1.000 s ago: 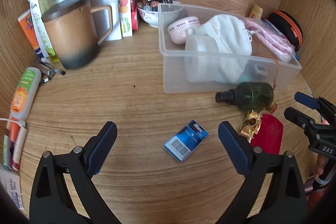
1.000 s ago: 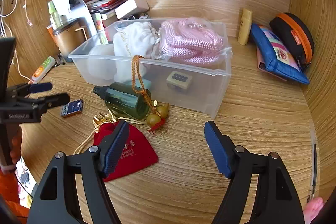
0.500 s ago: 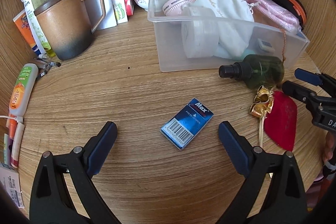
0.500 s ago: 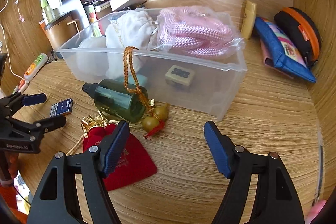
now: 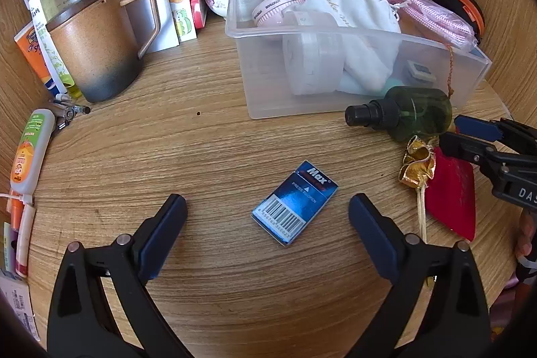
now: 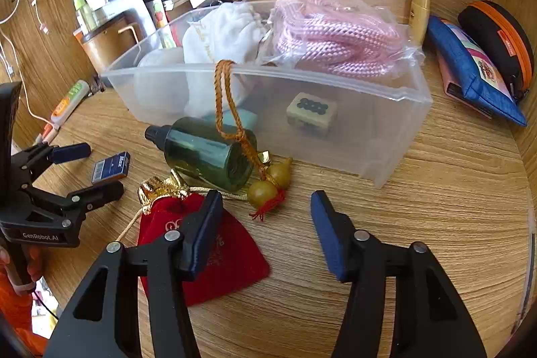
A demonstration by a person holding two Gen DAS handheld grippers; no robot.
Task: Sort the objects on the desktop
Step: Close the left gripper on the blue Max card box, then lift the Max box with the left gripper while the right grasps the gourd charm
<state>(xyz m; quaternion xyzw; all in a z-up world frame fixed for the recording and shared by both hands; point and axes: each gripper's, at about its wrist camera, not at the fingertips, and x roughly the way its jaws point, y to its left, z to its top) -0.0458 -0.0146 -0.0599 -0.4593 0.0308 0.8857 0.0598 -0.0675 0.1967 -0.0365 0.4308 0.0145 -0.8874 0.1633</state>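
A small blue box marked Max lies flat on the desk; it also shows in the right wrist view. My left gripper is open, its jaws on either side of the box, just above it. My right gripper is open and empty, hovering over a gourd charm whose orange cord hangs over the rim of a clear bin. A green bottle lies on its side before the bin. A red pouch lies under the right gripper's left finger.
The bin holds a white cloth, pink rope, a jar and a tile. A brown mug, tubes and books stand at the left. A blue pouch and an orange-rimmed case lie at the right wall.
My left gripper has come forward and down, so the blue box now sits between its jaws. My right gripper has moved closer over the gourd charm and red pouch. Both stay open.
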